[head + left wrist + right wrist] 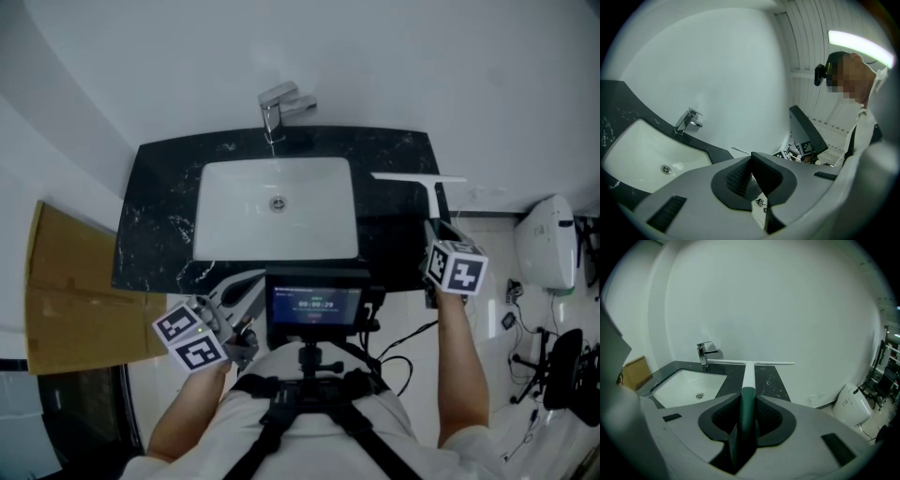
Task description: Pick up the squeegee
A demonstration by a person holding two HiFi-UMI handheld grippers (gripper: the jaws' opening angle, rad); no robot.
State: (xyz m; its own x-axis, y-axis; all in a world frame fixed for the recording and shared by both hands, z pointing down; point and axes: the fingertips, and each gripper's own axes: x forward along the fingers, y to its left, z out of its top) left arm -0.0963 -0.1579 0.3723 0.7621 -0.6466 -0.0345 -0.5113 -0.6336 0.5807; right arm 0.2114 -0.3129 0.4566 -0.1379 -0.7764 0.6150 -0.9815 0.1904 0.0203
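Note:
The squeegee (748, 375) has a white shaft, a long white blade (417, 176) and a dark green grip. My right gripper (748, 398) is shut on that green grip, and the shaft points away from it with the blade crosswise over the right end of the black counter (389, 155). In the head view the right gripper (437, 229) is at the counter's right front corner. My left gripper (750, 161) is held low in front of the counter, jaws shut with nothing between them; in the head view the left gripper (242, 292) is at lower left.
A white sink (225, 202) with a chrome faucet (281, 105) is set in the counter. Flattened cardboard (66, 291) leans at the left. A white bin (547, 244) and cables are on the floor at the right. A small monitor (314, 305) is mounted on the person's chest rig.

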